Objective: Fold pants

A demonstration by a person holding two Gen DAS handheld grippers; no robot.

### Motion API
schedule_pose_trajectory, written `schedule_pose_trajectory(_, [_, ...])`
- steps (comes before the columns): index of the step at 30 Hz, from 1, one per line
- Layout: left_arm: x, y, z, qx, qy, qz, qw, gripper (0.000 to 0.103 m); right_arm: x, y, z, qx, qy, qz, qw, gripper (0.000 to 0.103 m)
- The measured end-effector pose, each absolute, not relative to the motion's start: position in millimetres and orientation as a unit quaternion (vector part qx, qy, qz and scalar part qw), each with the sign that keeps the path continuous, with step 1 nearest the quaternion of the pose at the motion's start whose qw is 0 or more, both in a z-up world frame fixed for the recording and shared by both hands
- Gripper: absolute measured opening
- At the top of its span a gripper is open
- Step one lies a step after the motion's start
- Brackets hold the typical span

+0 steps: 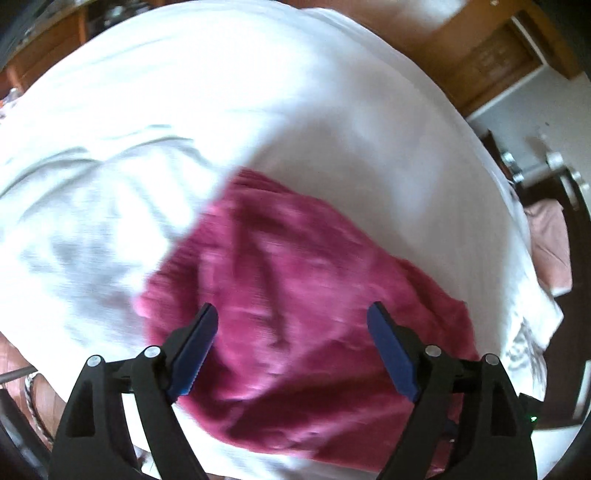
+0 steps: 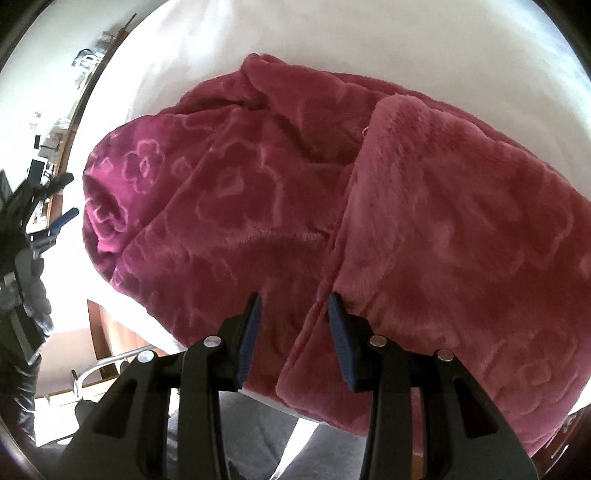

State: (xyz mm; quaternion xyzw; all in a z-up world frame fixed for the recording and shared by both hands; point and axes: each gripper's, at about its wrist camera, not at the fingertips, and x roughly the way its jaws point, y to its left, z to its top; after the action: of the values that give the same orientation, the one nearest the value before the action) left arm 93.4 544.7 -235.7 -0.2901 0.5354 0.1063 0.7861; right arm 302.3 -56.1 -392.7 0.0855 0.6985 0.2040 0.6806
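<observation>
Magenta plush pants (image 2: 332, 206) with an embossed flower pattern lie folded in a thick bundle on a white bed sheet (image 2: 258, 33). A folded edge runs down the middle of the bundle. My right gripper (image 2: 294, 308) is open, its jaws partly apart, and sits over the near edge of the pants at that fold; it holds nothing. My left gripper (image 1: 291, 321) is wide open and empty above the pants (image 1: 295, 288), which look blurred there. The left gripper also shows in the right wrist view (image 2: 61, 199), off the left side of the bundle.
The white sheet (image 1: 258, 92) covers the bed. A rumpled white and grey cloth (image 1: 81, 206) lies left of the pants. Wooden furniture (image 1: 487, 55) stands behind the bed. A pink cloth (image 1: 550, 243) lies at the right. The person's grey-clad legs (image 2: 258, 435) are at the near edge.
</observation>
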Motion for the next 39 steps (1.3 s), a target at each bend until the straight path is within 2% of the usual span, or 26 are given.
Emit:
schedule_pose_trajectory(12, [76.7, 606.7, -299.6, -0.325, 0.546, 0.122, 0.763, 0.085, 312.5, -31.3, -409.0, 0.06, 0.722, 0.187, 0.664, 0.039])
schedule_pose_trajectory(18, [83.8, 614.7, -325.9, -0.332, 0.55, 0.107, 0.759, 0.091, 313.3, -28.8, -411.1, 0.063, 0.729, 0.177, 0.658, 0.039])
schedule_pose_trajectory(22, [91.0, 608.4, -335.3, -0.339, 0.555, 0.105, 0.753, 0.091, 313.6, -27.7, -411.0, 0.057, 0.731, 0.171, 0.658, 0.039])
schedule_pose_trajectory(25, [99.7, 599.5, -336.1, -0.337, 0.552, 0.101, 0.756, 0.08, 313.2, -26.3, -411.7, 0.054, 0.732, 0.168, 0.658, 0.039])
schedule_pose_trajectory(27, [98.4, 596.5, -334.8, -0.346, 0.55, 0.096, 0.754, 0.064, 313.3, -25.4, -411.7, 0.051, 0.732, 0.166, 0.659, 0.039])
schedule_pose_trajectory(30, [99.2, 585.6, -330.7, -0.357, 0.548, 0.089, 0.751, 0.047, 312.3, -23.6, -410.6, 0.051, 0.731, 0.166, 0.66, 0.039])
schedule_pose_trajectory(32, [97.3, 581.7, -325.0, -0.356, 0.547, 0.085, 0.753, 0.039, 311.6, -23.2, -410.1, 0.049, 0.73, 0.169, 0.66, 0.039])
schedule_pose_trajectory(35, [95.7, 574.5, -310.8, -0.352, 0.539, 0.082, 0.761, 0.034, 311.9, -22.3, -407.8, 0.047, 0.727, 0.174, 0.662, 0.039])
schedule_pose_trajectory(39, [95.4, 560.0, -278.7, -0.339, 0.517, 0.076, 0.782, 0.032, 307.1, -25.6, -398.7, 0.05, 0.717, 0.191, 0.668, 0.039])
